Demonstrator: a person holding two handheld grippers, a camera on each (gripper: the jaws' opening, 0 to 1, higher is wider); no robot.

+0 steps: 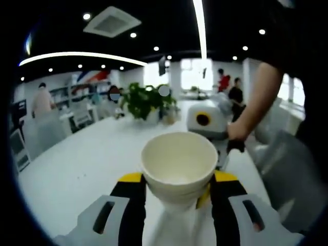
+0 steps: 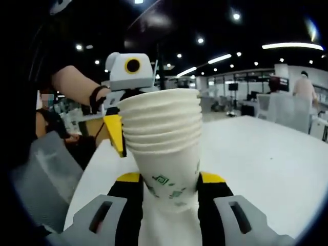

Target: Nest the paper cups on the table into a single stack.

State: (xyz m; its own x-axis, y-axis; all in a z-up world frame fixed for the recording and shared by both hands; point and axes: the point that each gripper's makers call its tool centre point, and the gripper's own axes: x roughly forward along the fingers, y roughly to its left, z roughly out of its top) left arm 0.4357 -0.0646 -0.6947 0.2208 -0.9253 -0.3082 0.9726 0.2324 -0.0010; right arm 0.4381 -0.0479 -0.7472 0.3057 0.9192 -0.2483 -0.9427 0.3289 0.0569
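In the left gripper view, my left gripper is shut on white paper cups. Their open mouth tilts toward the camera, and a couple of nested rims show below it. My right gripper, held by a hand, shows just behind them. In the right gripper view, my right gripper is shut on an upright stack of several nested cups with green print. The left gripper stands close behind that stack on the left, with one yellow finger beside it. I cannot tell whether both grippers hold the same stack.
The white table stretches away, and its far part is bare. A potted plant stands at its far end. A person's arm and grey chairs are close by. Other people stand in the background.
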